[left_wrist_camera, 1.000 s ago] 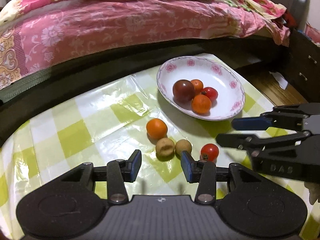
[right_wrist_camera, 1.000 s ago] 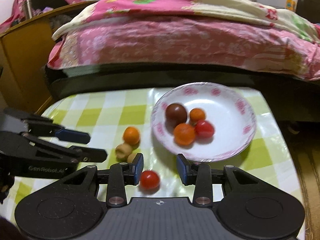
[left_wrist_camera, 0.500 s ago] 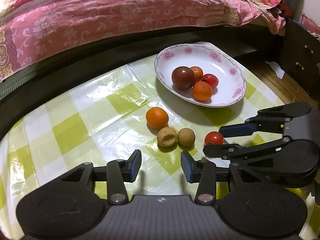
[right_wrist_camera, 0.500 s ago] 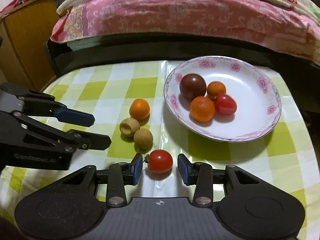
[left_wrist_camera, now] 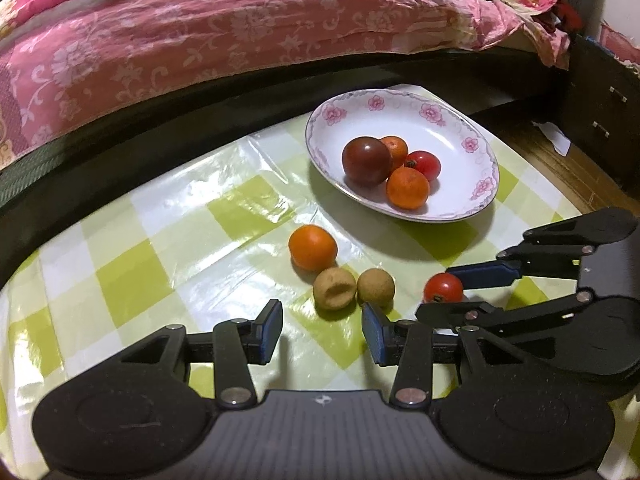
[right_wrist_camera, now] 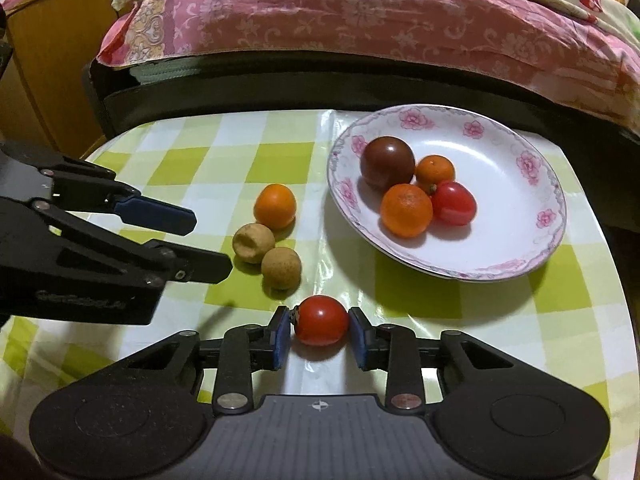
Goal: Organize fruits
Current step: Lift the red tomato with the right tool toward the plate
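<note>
A red tomato (right_wrist_camera: 322, 320) lies on the checked tablecloth between the fingers of my right gripper (right_wrist_camera: 319, 334), whose jaws stand close on both sides of it, touching or nearly so. It also shows in the left wrist view (left_wrist_camera: 443, 288). My left gripper (left_wrist_camera: 322, 332) is open and empty, just short of two brown fruits (left_wrist_camera: 334, 289) (left_wrist_camera: 376, 286). An orange (left_wrist_camera: 313, 248) lies behind them. A white flowered plate (left_wrist_camera: 460, 128) holds a dark tomato (left_wrist_camera: 366, 160), two oranges and a red tomato.
A bed with a pink quilt (left_wrist_camera: 240, 28) and a dark frame runs along the table's far edge. A wooden cabinet (right_wrist_camera: 48, 60) stands at the left. The floor (left_wrist_camera: 560, 172) drops off beyond the table's right edge.
My right gripper has moved forward around the red tomato and its jaws have narrowed onto it. My left gripper has drawn slightly closer to the brown fruits.
</note>
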A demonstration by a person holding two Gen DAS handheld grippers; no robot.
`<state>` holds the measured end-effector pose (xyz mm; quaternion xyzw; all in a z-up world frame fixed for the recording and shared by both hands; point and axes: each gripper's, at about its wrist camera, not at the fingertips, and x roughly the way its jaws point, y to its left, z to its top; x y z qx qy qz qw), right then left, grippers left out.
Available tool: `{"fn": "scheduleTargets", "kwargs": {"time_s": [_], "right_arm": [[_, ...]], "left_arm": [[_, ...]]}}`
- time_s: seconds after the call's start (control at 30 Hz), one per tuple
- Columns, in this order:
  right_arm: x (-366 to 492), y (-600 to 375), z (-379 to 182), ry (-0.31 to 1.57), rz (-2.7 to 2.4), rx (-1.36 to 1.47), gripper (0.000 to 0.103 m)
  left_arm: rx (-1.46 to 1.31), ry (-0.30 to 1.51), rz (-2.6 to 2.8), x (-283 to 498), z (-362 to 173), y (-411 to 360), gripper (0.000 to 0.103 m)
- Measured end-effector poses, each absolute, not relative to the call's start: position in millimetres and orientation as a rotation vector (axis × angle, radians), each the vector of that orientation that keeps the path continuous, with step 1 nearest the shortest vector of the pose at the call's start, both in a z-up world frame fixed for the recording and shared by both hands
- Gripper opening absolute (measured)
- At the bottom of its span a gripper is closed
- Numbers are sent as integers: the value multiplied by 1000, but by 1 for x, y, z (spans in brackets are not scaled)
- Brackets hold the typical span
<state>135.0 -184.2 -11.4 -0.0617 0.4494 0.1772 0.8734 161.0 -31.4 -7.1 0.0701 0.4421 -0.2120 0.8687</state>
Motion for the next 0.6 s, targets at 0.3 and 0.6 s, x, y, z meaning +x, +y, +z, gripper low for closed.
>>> {"fn": "scheduleTargets", "kwargs": {"time_s": [0.3, 0.6], "right_arm": [[133, -195, -9, 952, 347, -105, 28], [133, -204, -6, 951, 328, -91, 29]], "left_arm": [[182, 880, -470, 174, -15, -45, 51], [179, 920, -503, 170, -19, -44, 50]]}}
